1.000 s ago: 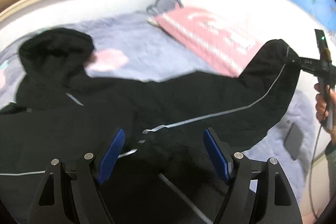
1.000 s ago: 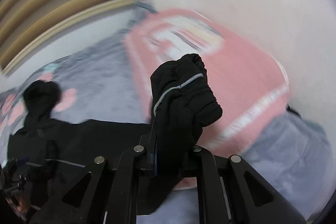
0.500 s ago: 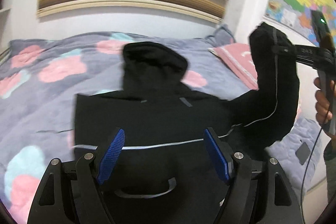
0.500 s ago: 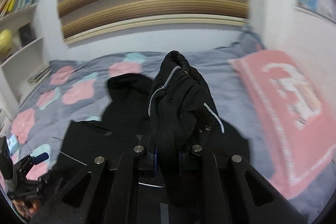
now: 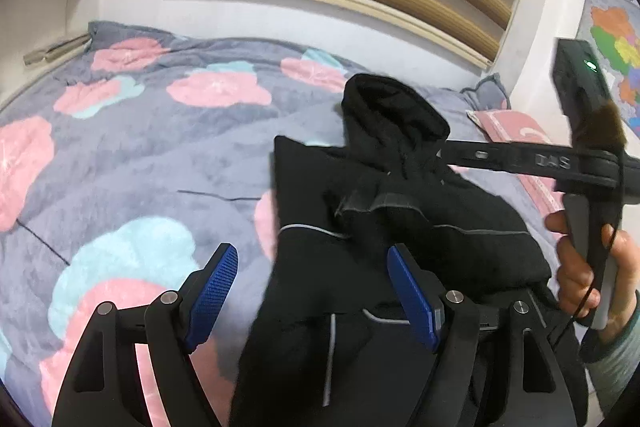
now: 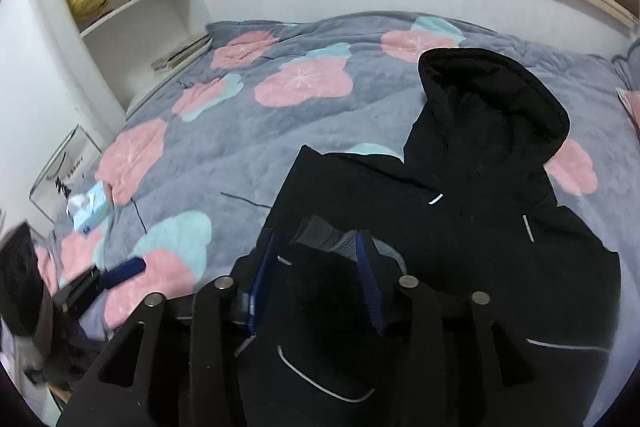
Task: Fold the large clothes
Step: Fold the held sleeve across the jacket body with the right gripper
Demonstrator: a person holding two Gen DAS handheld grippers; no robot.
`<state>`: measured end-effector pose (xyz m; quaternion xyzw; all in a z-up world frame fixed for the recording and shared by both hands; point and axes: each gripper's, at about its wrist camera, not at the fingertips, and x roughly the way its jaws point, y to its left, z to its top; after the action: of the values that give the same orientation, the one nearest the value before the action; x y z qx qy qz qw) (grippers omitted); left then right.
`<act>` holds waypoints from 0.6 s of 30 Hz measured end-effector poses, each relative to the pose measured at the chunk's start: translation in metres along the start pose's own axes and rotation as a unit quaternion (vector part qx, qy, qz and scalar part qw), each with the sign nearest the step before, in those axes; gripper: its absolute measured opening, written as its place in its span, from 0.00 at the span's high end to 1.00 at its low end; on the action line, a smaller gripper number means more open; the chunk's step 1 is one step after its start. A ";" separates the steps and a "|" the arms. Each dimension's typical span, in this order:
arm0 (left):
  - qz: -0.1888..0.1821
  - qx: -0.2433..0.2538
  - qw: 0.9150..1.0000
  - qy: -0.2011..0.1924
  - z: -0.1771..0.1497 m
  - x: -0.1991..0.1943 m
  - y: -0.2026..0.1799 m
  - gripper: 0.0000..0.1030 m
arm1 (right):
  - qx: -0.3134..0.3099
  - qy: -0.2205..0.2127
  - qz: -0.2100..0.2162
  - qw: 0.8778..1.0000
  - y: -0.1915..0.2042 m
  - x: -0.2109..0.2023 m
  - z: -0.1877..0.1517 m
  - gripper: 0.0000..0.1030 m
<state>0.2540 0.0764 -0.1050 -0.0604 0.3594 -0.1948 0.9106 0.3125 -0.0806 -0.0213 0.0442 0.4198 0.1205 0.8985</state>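
The left tongs (image 5: 312, 287) are hanging spread and empty over the flowered bedspread (image 5: 140, 155), while the right tongs (image 6: 316, 267) are opening, pads parting from the sleeve (image 6: 332, 239) of the black hooded jacket (image 6: 480, 187) lying on the bed.

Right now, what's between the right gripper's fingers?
In the right wrist view, the black jacket's folded-over sleeve cuff lies between the right gripper's opening fingers, over the jacket body.

The right gripper's arm (image 5: 532, 163) bears mirrored letters, possibly "DAS"
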 end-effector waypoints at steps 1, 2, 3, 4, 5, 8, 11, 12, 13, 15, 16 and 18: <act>0.001 0.001 1.000 0.004 0.000 0.004 0.004 0.24 | 0.002 -0.002 -0.011 1.000 -0.011 -0.006 -0.006 0.55; 0.000 0.001 1.000 0.008 0.002 0.009 0.006 0.24 | 0.006 -0.001 -0.017 1.000 -0.021 -0.012 -0.008 0.55; -0.002 0.000 1.000 0.013 0.003 0.012 0.006 0.24 | 0.013 -0.001 -0.026 1.000 -0.036 -0.019 -0.013 0.55; -0.006 0.000 1.000 0.020 0.005 0.018 0.006 0.24 | 0.021 -0.001 -0.037 0.999 -0.052 -0.024 -0.019 0.55; -0.016 0.000 0.999 0.030 0.008 0.026 0.005 0.24 | 0.027 0.000 -0.053 0.998 -0.068 -0.029 -0.026 0.55; -0.053 -0.007 0.996 0.070 0.018 0.059 -0.003 0.24 | 0.062 0.016 -0.112 0.992 -0.129 -0.044 -0.051 0.54; -0.069 -0.021 0.992 0.103 0.026 0.100 -0.013 0.24 | 0.099 0.037 -0.136 0.985 -0.173 -0.042 -0.074 0.54; -0.066 -0.028 0.991 0.111 0.028 0.113 -0.015 0.24 | 0.106 0.043 -0.140 0.984 -0.184 -0.041 -0.082 0.54; -0.063 -0.036 0.990 0.119 0.030 0.126 -0.016 0.24 | 0.108 0.048 -0.143 0.983 -0.192 -0.041 -0.086 0.54; -0.046 -0.037 0.989 0.135 0.030 0.152 -0.022 0.24 | 0.113 0.065 -0.151 0.980 -0.206 -0.033 -0.099 0.54; -0.048 -0.030 0.989 0.136 0.030 0.160 -0.026 0.35 | 0.115 0.073 -0.150 0.979 -0.211 -0.028 -0.104 0.54; -0.071 -0.022 0.986 0.149 0.029 0.171 -0.036 0.78 | 0.108 0.079 -0.146 0.980 -0.214 -0.026 -0.110 0.54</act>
<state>0.3759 -0.0257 -0.1827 -0.0766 0.4902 -0.2578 0.8291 0.2506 -0.2963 -0.1113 0.0697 0.5016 -0.0552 0.8605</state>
